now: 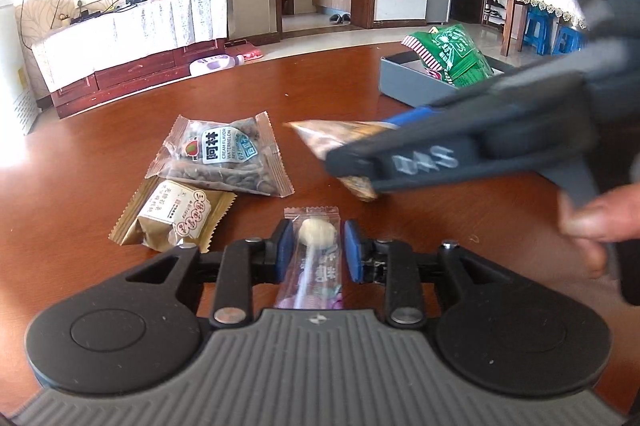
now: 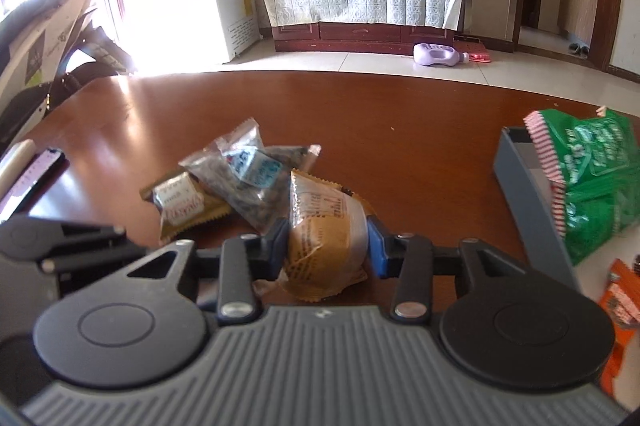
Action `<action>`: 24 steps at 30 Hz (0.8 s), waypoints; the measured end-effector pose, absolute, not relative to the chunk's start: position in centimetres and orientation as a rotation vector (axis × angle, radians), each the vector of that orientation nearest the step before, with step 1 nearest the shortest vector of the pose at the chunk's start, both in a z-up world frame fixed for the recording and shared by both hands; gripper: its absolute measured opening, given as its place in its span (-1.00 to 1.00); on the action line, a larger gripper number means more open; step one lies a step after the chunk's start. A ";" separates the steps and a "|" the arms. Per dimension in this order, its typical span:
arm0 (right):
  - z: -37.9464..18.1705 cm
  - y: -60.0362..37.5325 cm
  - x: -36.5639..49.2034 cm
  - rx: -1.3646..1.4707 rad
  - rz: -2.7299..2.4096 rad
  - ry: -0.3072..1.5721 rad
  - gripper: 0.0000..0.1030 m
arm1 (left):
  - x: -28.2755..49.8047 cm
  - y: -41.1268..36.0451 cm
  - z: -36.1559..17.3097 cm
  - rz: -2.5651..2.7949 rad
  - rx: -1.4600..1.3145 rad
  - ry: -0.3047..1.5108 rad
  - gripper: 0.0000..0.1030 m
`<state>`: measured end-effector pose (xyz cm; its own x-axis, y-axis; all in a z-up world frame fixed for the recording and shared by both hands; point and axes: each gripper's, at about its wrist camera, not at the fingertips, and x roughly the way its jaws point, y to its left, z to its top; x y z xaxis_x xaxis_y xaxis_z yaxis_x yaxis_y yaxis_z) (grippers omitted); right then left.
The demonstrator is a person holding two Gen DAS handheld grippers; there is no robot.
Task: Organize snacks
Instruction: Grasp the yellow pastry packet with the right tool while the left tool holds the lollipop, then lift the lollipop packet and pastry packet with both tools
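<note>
My left gripper [image 1: 316, 246] is open around a clear-wrapped lollipop [image 1: 316, 254] lying on the brown table [image 1: 340, 85]; its blue pads stand a little apart from the wrapper. My right gripper [image 2: 328, 242] is shut on a tan snack packet [image 2: 324, 238], also seen in the left wrist view [image 1: 340, 141], held just above the table. A clear watermelon-seed bag [image 1: 224, 157] and a gold pastry packet [image 1: 172, 218] lie left of it; both also show in the right wrist view, the seed bag [image 2: 248, 181] and the gold packet [image 2: 180, 205].
A grey tray [image 1: 412, 81] at the right holds a green snack bag [image 1: 452, 53]; the right wrist view shows the tray [image 2: 516, 181], the green bag [image 2: 592, 181] and an orange packet [image 2: 620, 306] beside it. A TV cabinet and orange box stand beyond the table.
</note>
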<state>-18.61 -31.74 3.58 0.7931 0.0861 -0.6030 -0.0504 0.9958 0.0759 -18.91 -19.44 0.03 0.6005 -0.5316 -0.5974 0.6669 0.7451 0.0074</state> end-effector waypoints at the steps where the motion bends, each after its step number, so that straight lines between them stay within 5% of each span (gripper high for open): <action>1: 3.6 -31.8 -19.2 0.045 0.077 0.656 -0.15 | -18.9 -19.5 0.0 -0.701 0.245 0.607 -0.14; 4: 3.8 -32.0 -20.7 0.000 0.085 0.668 -0.15 | -19.1 -19.9 -0.1 -0.696 0.266 0.606 0.29; 10: 3.8 -32.7 -22.0 -0.036 0.104 0.663 0.07 | -19.2 -20.6 -0.2 -0.689 0.300 0.597 0.54; 24: 3.0 -32.5 -20.7 -0.071 0.074 0.690 0.13 | -18.9 -20.6 -0.3 -0.674 0.292 0.621 0.74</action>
<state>-20.66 -32.46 3.02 0.7690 0.0448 -0.6377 -0.0919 0.9949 -0.0409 -18.94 -20.62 -0.35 0.6118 -0.4906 -0.6205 0.6584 0.7506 0.0558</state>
